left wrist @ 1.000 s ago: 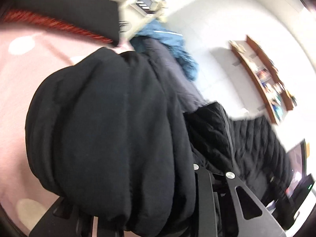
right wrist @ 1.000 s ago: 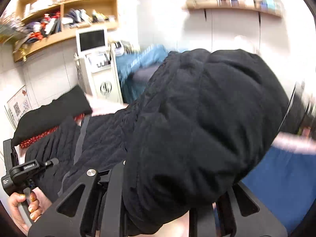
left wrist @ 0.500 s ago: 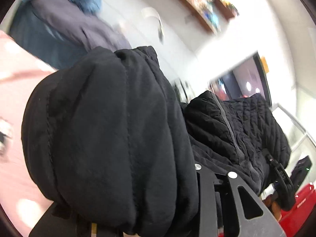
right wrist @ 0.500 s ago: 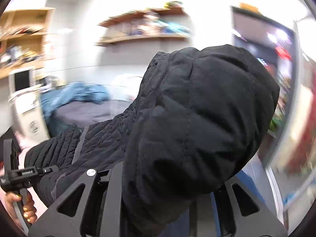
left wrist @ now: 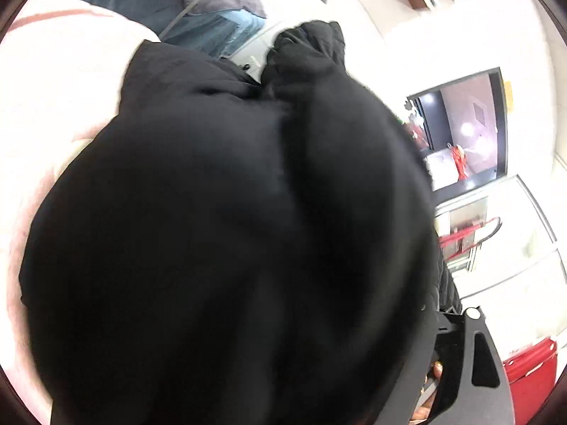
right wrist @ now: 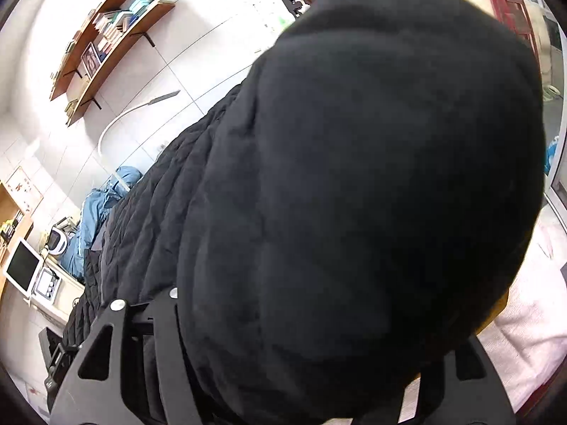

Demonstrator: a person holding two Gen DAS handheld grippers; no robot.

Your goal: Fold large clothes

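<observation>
both the left gripper [left wrist: 283, 389] and right gripper [right wrist: 294, 382] are opening with the black jacket [right wrist: 372, 194] bunched between their jaws over the pink bed [left wrist: 63, 81], so let the fabric drop flat before pulling back.

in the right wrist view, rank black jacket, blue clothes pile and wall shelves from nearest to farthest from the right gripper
1. black jacket, bunched between the opening gripper's fingers
2. blue clothes pile, left, beyond the jacket
3. wall shelves, upper left, on the far wall
</observation>
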